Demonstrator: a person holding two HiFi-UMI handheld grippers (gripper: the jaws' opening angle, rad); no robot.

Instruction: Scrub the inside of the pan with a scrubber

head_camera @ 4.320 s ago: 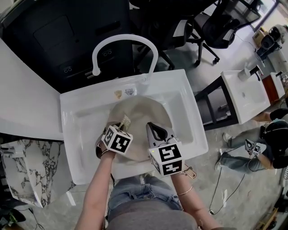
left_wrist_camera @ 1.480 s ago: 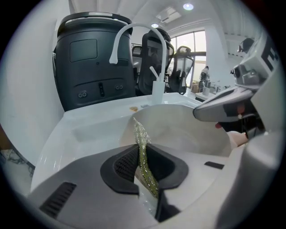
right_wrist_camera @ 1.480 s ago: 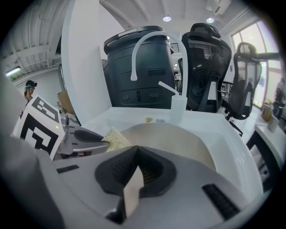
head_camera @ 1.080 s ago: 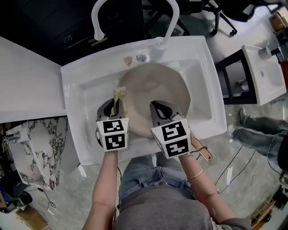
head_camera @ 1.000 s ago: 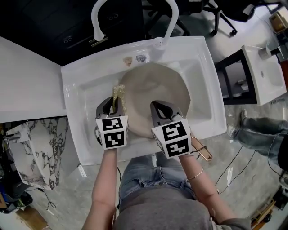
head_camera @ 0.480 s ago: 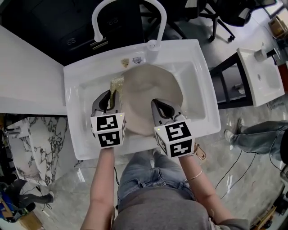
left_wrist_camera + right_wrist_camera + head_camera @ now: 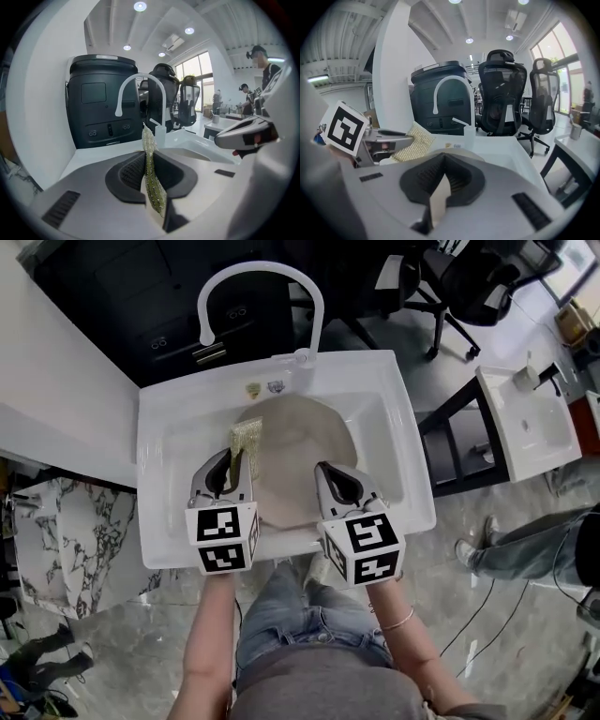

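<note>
A round beige pan [image 7: 298, 448] lies in the white sink [image 7: 397, 465]. My left gripper [image 7: 228, 457] is shut on a gold-green scrubber [image 7: 246, 438], whose free end sticks out over the pan's left part; whether it touches I cannot tell. In the left gripper view the scrubber [image 7: 150, 174] stands edge-on between the jaws. My right gripper [image 7: 335, 475] is over the pan's near right rim. A tan strip, the pan's edge [image 7: 439, 198], is pinched between its jaws. The scrubber [image 7: 412, 141] shows at the left of that view.
A white arched faucet [image 7: 259, 282] rises behind the sink. Behind it is a black cabinet [image 7: 141, 296], with office chairs [image 7: 459, 282] at the back right. A second white basin [image 7: 525, 423] stands at the right, a marble slab [image 7: 56, 540] at the left.
The left gripper has carried the scrubber from the pan's near middle out toward its far left side. The right gripper keeps its hold on the pan. The head camera has shifted.
</note>
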